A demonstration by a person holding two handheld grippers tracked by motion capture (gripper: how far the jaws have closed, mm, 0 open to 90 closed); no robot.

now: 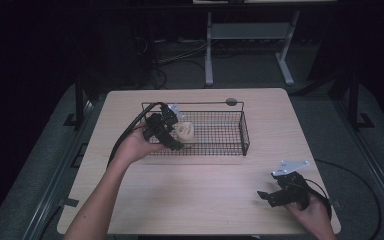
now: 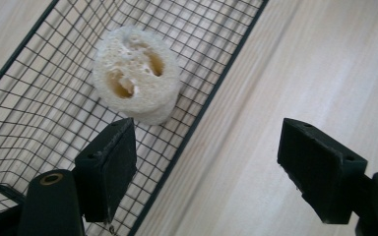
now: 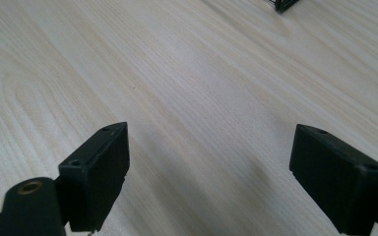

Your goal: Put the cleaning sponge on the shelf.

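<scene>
Lying in wire basket (image 1: 243, 131) at left: loofah slice (image 2: 136, 73); left gripper (image 2: 206, 167), right gripper (image 3: 209, 177) agape, empty; remainder unclear.

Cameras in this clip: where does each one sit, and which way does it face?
High view: above the person's side, looking forward and down on the table; both forearms, left hand-held gripper at the wire basket, right hand-held gripper near the table's front right.
Left gripper view: rides the left hand-held gripper, looking down at the loofah slice in the basket; jaws apart.
Right gripper view: rides the right hand-held gripper, facing bare tabletop; jaws apart.
Shared: high and left gripper views both show loofah and basket.
</scene>
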